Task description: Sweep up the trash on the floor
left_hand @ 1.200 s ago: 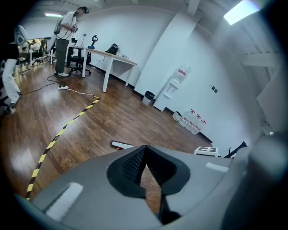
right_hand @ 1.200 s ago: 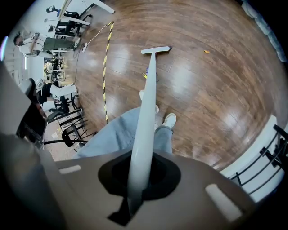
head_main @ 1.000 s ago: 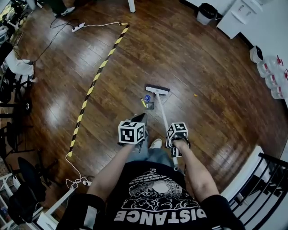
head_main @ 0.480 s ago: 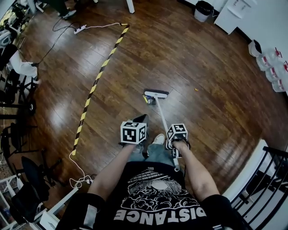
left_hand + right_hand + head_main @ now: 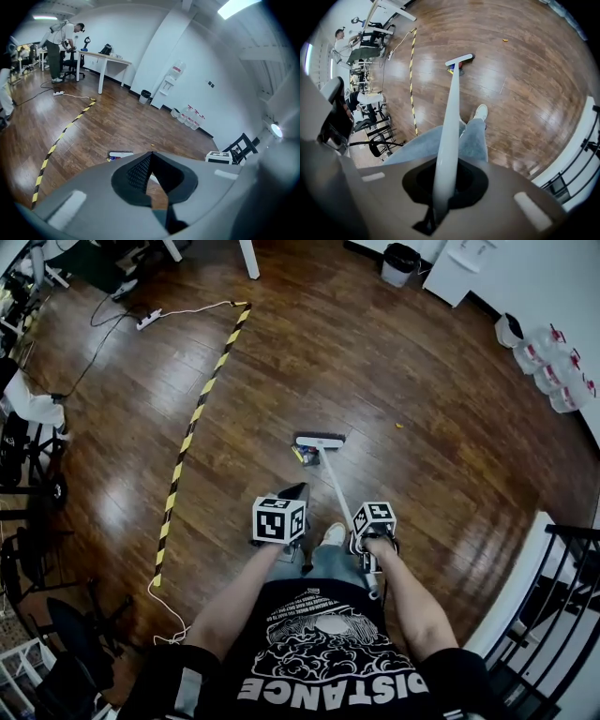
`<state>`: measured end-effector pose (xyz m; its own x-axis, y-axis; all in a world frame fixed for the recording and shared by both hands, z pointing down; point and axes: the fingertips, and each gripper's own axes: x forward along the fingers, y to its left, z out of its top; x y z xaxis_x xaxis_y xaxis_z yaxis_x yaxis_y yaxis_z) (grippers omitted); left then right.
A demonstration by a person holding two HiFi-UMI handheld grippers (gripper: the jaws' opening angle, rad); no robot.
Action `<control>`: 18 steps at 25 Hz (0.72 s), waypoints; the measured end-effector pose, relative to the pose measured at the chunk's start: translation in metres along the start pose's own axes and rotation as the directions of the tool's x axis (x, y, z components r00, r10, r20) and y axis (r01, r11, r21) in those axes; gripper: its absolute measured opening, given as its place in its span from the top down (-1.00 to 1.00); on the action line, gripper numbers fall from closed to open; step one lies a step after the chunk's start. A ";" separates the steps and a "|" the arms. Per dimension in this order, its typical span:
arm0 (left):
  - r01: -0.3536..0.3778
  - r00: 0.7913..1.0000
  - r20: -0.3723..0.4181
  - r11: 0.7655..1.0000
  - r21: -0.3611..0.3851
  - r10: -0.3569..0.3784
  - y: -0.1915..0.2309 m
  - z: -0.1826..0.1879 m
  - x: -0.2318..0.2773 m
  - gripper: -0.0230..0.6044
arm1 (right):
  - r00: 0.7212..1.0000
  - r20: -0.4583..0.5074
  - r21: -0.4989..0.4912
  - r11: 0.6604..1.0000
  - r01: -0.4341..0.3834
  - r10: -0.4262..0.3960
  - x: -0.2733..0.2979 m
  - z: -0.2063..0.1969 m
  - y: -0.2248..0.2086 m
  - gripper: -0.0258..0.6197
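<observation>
A white broom has its head on the wood floor ahead of my feet, and its handle slants back to my right gripper, which is shut on it. Small yellow, blue and red trash bits lie against the head's left near side, also in the right gripper view. An orange scrap lies apart to the right. My left gripper is held level and shut on a dark dustpan. In the left gripper view the broom head shows beyond the jaws.
A yellow-black tape line runs up the floor at left, with a power strip and cable beyond. Chairs crowd the left edge. A bin and water jugs stand by the far wall. A black railing is at right.
The broom head has come back toward me and now lies against the trash pile, which lay apart from it before. Both grippers keep their hold.
</observation>
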<state>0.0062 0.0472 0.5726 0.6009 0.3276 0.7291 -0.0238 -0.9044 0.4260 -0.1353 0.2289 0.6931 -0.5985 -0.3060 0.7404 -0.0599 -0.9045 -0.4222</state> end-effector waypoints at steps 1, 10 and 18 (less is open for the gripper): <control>0.012 1.000 -0.002 1.000 0.008 -0.012 0.002 0.001 -0.001 0.91 | 1.000 0.009 0.012 1.000 -0.008 0.008 0.002 -0.002 0.003 0.92; 0.106 0.994 -0.030 0.990 0.089 -0.103 0.020 0.018 -0.001 0.91 | 0.989 0.128 0.134 0.987 -0.093 0.076 0.003 0.008 0.035 0.92; 0.213 0.974 -0.117 0.959 0.186 -0.194 -0.012 0.036 0.031 0.91 | 0.952 0.286 0.208 0.964 -0.168 0.104 -0.044 0.051 0.032 0.92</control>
<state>0.0536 0.0585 0.5707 0.4960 0.5267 0.6904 0.2540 -0.8483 0.4647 -0.0702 0.1983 0.6744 -0.3475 -0.4704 0.8111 0.2086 -0.8822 -0.4222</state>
